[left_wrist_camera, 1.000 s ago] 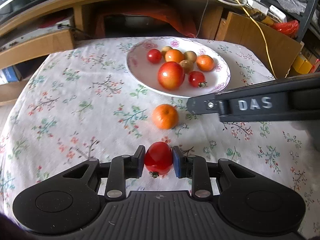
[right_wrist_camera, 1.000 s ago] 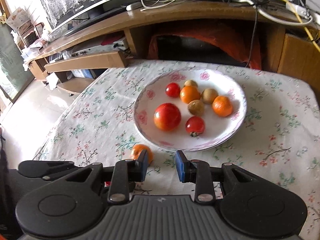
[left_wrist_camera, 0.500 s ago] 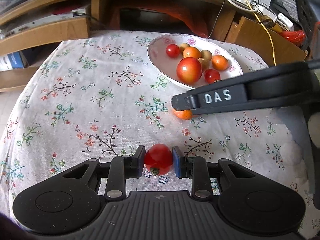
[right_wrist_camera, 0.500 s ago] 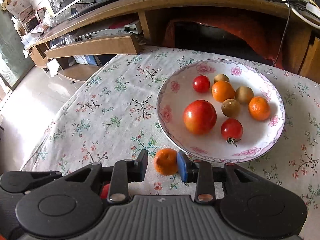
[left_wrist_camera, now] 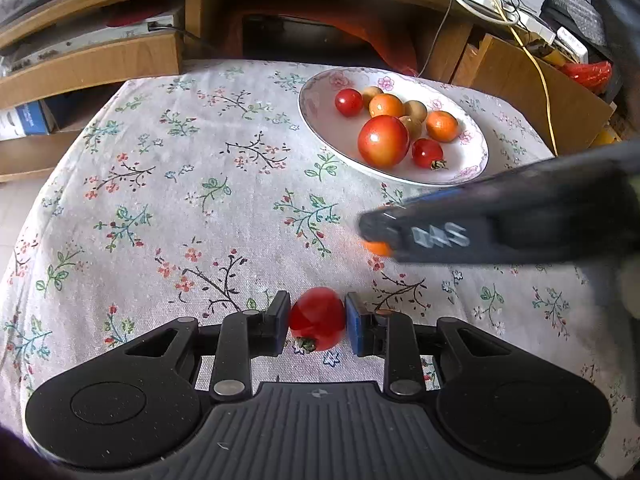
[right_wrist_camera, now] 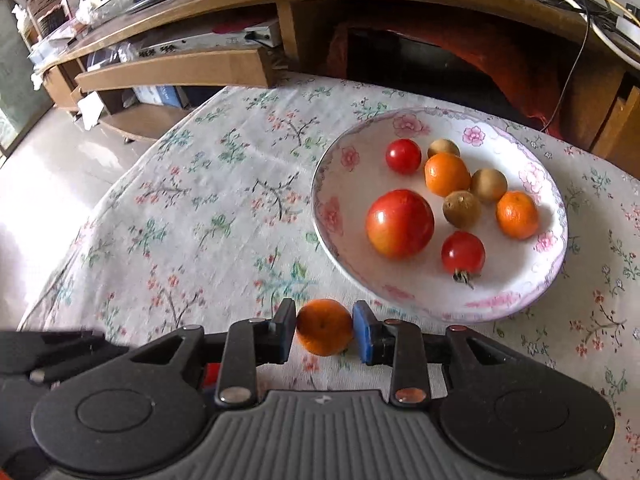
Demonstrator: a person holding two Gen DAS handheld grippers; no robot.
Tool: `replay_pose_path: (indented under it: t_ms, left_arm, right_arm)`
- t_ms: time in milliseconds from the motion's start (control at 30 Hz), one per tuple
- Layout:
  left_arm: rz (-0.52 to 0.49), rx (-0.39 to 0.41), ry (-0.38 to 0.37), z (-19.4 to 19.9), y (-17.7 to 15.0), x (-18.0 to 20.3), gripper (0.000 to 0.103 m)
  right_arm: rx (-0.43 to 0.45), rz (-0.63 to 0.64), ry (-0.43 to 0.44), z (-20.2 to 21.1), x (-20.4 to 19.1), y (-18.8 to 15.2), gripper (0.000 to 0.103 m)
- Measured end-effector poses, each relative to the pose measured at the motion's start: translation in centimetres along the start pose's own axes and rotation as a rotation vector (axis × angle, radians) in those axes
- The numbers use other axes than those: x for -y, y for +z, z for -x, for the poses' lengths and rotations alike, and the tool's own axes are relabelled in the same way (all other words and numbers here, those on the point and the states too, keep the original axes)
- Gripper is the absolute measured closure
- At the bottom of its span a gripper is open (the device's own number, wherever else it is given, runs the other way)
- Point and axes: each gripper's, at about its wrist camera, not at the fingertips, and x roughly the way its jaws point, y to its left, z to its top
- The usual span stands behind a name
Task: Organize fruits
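Note:
My left gripper [left_wrist_camera: 317, 320] is shut on a small red tomato [left_wrist_camera: 318, 319] just above the floral tablecloth. My right gripper [right_wrist_camera: 325, 330] has its pads against both sides of a small orange [right_wrist_camera: 325, 327] next to the near rim of the white flowered plate [right_wrist_camera: 532, 280]. The plate [left_wrist_camera: 320, 120] holds a big red tomato [right_wrist_camera: 400, 223], two small tomatoes, two oranges and three brown fruits. In the left wrist view the right gripper's arm [left_wrist_camera: 500, 224] crosses the right side and hides most of the orange [left_wrist_camera: 376, 248].
A wooden TV stand with shelves [right_wrist_camera: 172, 68] and cables stands behind the table. A cardboard box [left_wrist_camera: 560, 92] is at the back right. The table's left edge drops to a bright floor [right_wrist_camera: 36, 184].
My right gripper moved forward and closed around the orange on the cloth. My left gripper, still holding the tomato, drew back and left, so the plate now lies farther right.

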Motion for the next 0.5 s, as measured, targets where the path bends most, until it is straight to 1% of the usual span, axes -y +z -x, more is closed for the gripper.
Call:
replay_pose_path:
  t_ms: [167, 300, 400, 500]
  left_arm:
    - [-0.020, 0.009, -0.001, 0.7, -0.3, 0.6, 0.067]
    - [-0.026, 0.027, -0.021, 2.1, -0.9, 1.4, 0.067]
    - [-0.044, 0.015, -0.017, 2.5, -1.8, 2.1, 0.067]
    - [-0.054, -0.005, 0.005, 1.8, -2.3, 2.2, 0.067]
  right_arm:
    - [-0.005, 0.039, -0.041, 3.0, 1.0, -2.8, 0.073]
    - [-0.008, 0.048, -0.055, 6.0, 2.3, -6.0, 0.073]
    - [-0.011, 0.055, -0.077, 7.6, 3.1, -8.2, 0.073]
    - [-0.009, 0.053, -0.096, 8.1, 3.6, -9.6, 0.073]
